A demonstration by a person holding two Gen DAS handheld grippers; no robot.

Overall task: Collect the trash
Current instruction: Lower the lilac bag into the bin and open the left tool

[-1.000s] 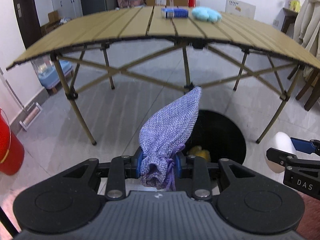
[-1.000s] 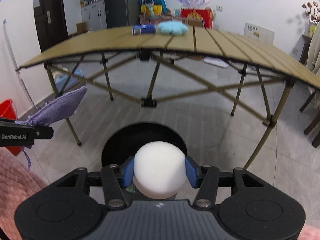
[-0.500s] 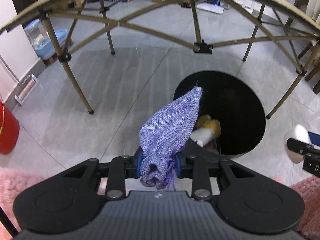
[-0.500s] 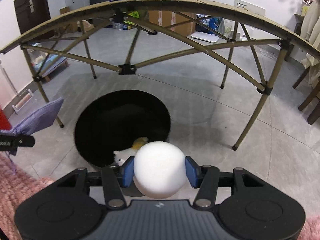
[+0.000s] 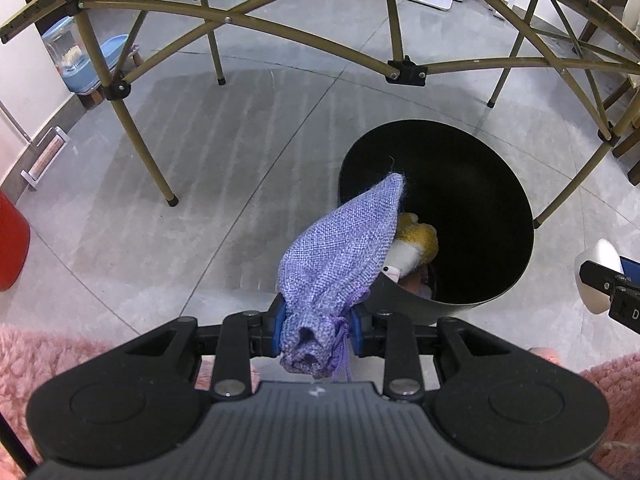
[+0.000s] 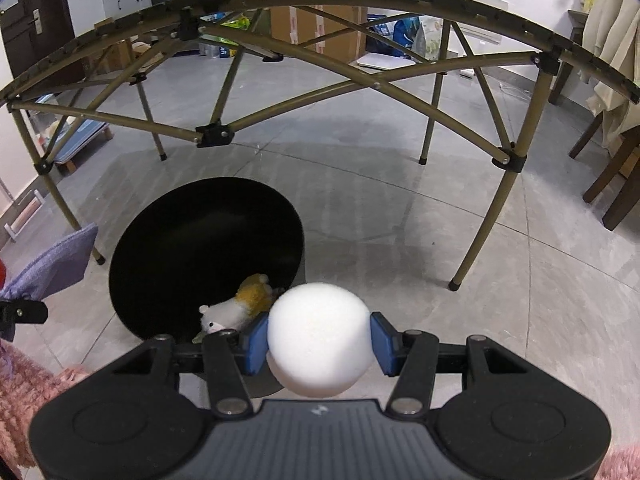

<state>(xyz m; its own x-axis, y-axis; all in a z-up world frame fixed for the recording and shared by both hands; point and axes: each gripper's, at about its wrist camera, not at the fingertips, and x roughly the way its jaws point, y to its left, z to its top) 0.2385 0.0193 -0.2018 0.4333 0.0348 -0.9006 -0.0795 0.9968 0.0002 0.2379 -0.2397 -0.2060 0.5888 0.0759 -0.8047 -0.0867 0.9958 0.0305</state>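
Note:
My left gripper (image 5: 318, 330) is shut on a purple woven pouch (image 5: 344, 256), held just left of and above the near rim of a black round bin (image 5: 480, 184) on the floor. My right gripper (image 6: 318, 342) is shut on a white foam ball (image 6: 318, 338), held above the bin's (image 6: 192, 236) near right rim. A white and yellow plush toy (image 6: 236, 308) lies inside the bin; it also shows in the left wrist view (image 5: 412, 246). The ball and right gripper show at the left wrist view's right edge (image 5: 596, 280). The pouch shows at the right wrist view's left edge (image 6: 56, 264).
A folding camp table's tan frame and legs (image 5: 128, 136) arch over the floor behind the bin; it also shows in the right wrist view (image 6: 476, 248). A red bucket (image 5: 12, 248) stands at the left. Wooden chair legs (image 6: 608, 184) stand at the right. Boxes line the far wall.
Both grippers have dropped lower and tilted down toward the bin, still holding the pouch and the ball. The bin and the plush toy inside it now look larger and nearer.

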